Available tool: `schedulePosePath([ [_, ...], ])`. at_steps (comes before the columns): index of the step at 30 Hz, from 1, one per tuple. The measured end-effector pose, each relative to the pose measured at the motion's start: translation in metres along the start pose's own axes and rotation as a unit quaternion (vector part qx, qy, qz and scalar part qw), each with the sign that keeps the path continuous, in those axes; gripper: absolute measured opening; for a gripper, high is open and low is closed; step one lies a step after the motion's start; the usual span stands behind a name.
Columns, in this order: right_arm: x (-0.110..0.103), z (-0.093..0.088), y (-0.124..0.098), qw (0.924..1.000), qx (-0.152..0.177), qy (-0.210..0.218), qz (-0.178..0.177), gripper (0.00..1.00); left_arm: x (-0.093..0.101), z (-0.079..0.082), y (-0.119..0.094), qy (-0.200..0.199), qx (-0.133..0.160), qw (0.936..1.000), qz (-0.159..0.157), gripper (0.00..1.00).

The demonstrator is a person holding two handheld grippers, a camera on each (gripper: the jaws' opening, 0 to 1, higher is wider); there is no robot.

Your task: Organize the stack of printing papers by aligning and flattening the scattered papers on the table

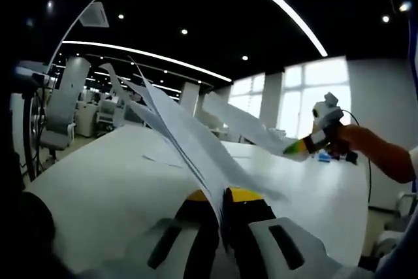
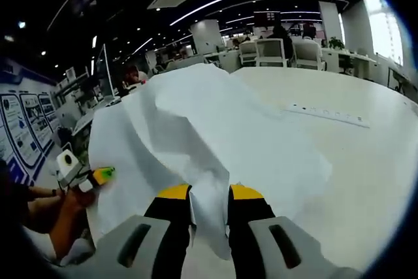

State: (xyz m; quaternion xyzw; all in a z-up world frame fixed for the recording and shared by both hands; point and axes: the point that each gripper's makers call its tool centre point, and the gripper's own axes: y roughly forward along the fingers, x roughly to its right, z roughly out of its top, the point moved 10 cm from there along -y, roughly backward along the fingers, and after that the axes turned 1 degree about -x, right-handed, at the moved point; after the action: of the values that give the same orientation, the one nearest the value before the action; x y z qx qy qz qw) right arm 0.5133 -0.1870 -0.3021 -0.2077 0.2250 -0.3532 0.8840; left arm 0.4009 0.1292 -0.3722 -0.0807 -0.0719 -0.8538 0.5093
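Note:
A sheaf of white printing papers point(image 1: 189, 142) rises edge-on from between the jaws of my left gripper point(image 1: 221, 208), which is shut on them. Their far end is held by my right gripper point(image 1: 302, 147), seen at the right with a hand behind it. In the right gripper view the same papers point(image 2: 215, 135) spread as a crumpled white mass lifted over the white table point(image 2: 366, 161). My right gripper point(image 2: 209, 204) is shut on their near edge. My left gripper point(image 2: 98, 176) grips the papers' left edge, a hand behind it.
The white table point(image 1: 111, 187) stretches wide under the papers. A power strip point(image 2: 326, 114) lies on it at the right. Office chairs point(image 1: 62, 112) and desks stand beyond the table. Bright windows point(image 1: 313, 96) are at the far right.

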Motion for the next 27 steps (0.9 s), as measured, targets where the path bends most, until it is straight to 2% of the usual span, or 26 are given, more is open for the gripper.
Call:
schedulePosePath([
  [7, -0.007, -0.007, 0.009, 0.9999, 0.006, 0.009, 0.005, 0.17, 0.000, 0.000, -0.001, 0.000, 0.001, 1.0000, 0.001, 0.08],
  [13, -0.012, -0.015, 0.010, 0.9999, 0.014, 0.004, -0.005, 0.17, 0.001, -0.001, -0.001, -0.001, 0.002, 1.0000, 0.000, 0.08],
  [16, -0.013, -0.017, 0.010, 0.9996, 0.010, -0.006, -0.024, 0.17, 0.001, -0.001, -0.001, -0.001, 0.002, 1.0000, 0.000, 0.08],
  [19, -0.016, -0.019, 0.008, 0.9984, 0.027, 0.010, -0.048, 0.16, 0.000, -0.001, -0.001, -0.001, 0.002, 1.0000, 0.001, 0.08],
  [22, -0.023, -0.022, 0.013, 0.9983, 0.035, 0.015, -0.045, 0.16, -0.001, -0.001, -0.001, 0.000, 0.003, 1.0000, 0.001, 0.08],
  [27, -0.025, -0.025, 0.020, 0.9976, 0.026, 0.006, -0.064, 0.16, -0.001, -0.001, -0.001, -0.001, 0.002, 1.0000, 0.002, 0.08],
])
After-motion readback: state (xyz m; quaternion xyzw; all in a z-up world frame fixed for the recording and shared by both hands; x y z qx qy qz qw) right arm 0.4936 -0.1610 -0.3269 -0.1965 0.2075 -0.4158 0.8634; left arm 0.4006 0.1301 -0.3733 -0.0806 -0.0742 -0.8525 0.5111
